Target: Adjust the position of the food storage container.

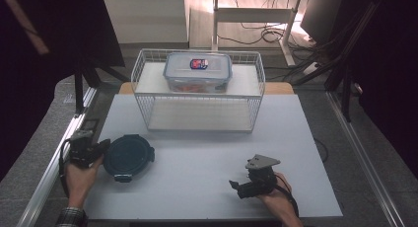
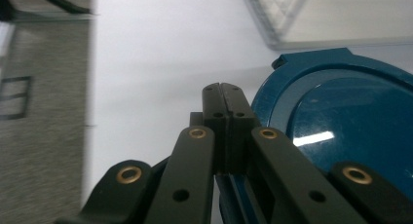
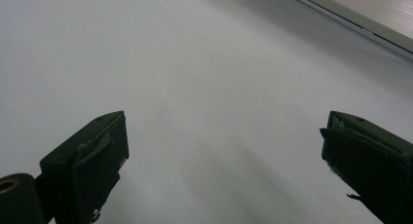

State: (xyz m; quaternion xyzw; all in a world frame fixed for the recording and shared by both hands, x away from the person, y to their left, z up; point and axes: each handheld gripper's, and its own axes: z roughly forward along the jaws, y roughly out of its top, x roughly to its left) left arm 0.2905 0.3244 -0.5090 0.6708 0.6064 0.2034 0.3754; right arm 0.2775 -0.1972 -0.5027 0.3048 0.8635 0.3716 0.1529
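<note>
White tabletop, dim room.
I'm resting my left gripper, jaws closed empty, beside the blue lid; my right gripper is gaping, holding nothing.

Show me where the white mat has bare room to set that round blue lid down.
The widest bare patch of the white mat lies between the round blue lid and the right gripper, in front of the wire rack. Another runs right of that gripper to the mat's edge. It is crowded at the left, where the left gripper meets the lid.
</note>
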